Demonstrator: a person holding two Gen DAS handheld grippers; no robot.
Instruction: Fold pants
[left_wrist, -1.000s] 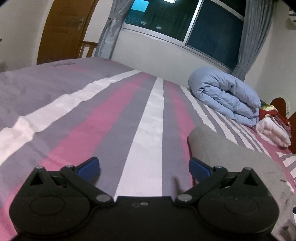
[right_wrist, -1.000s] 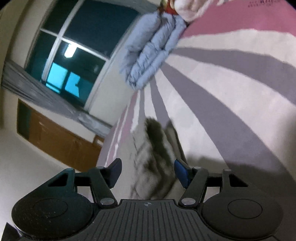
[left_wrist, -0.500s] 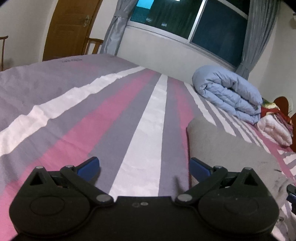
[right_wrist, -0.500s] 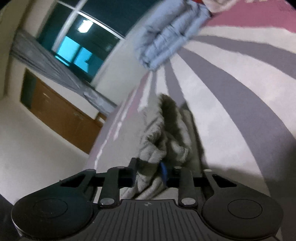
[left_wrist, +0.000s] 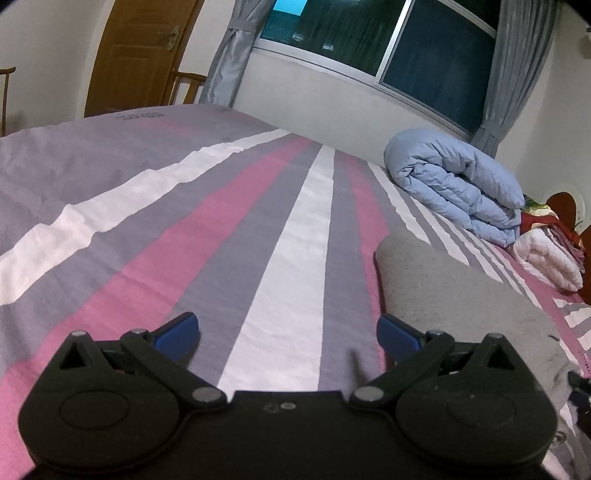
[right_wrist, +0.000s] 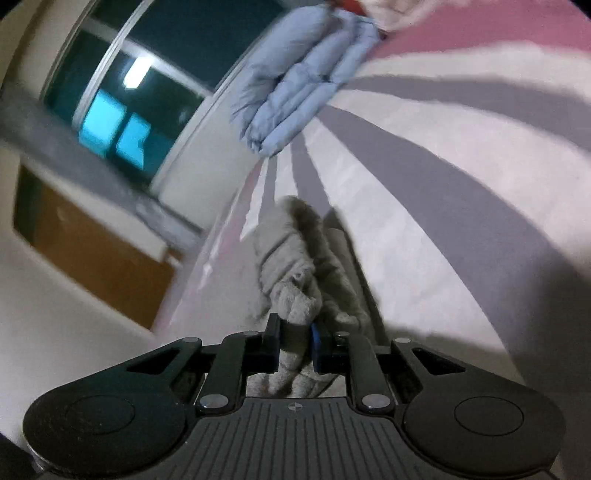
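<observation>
The grey pants lie on the striped bed at the right of the left wrist view. My left gripper is open and empty, low over the sheet, with its right finger beside the pants' edge. In the right wrist view my right gripper is shut on a bunched end of the grey pants, which trail away from the fingers over the bed. That view is tilted sideways.
The bed has a striped sheet in grey, pink and white. A rolled light-blue duvet lies at the far right, with a white and red bundle beyond it. A window, curtains and a wooden door stand behind.
My right gripper has closed on the bunched end of the pants and holds it. My left gripper has stayed open and shifted a little over the sheet.
</observation>
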